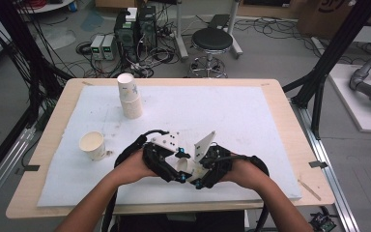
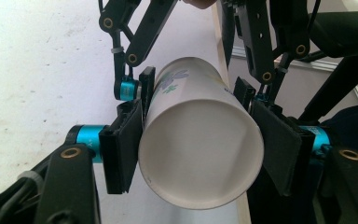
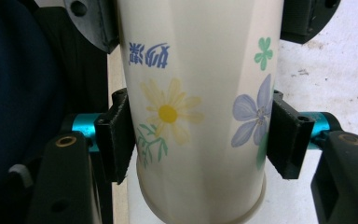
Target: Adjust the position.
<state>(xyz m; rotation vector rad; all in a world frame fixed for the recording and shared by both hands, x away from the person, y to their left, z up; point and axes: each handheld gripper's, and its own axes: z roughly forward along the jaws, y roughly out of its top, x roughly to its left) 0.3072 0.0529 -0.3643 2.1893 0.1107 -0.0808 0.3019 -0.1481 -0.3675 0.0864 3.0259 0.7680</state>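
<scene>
Near the front edge of the table (image 1: 270, 92), the 2 grippers meet over the white mat (image 1: 232, 111) and both grasp the same flowered paper cup (image 1: 186, 166). The left gripper (image 1: 181, 169) clamps the cup near its open rim, with its pads pressed on both sides. The right gripper (image 1: 193, 174) holds the cup body (a yellow and a blue flower show between its pads). Farther to the left, 1 single cup (image 1: 92, 145) stands on the mat. Beyond it, near the far edge, stands a stack of cups (image 1: 129, 96).
</scene>
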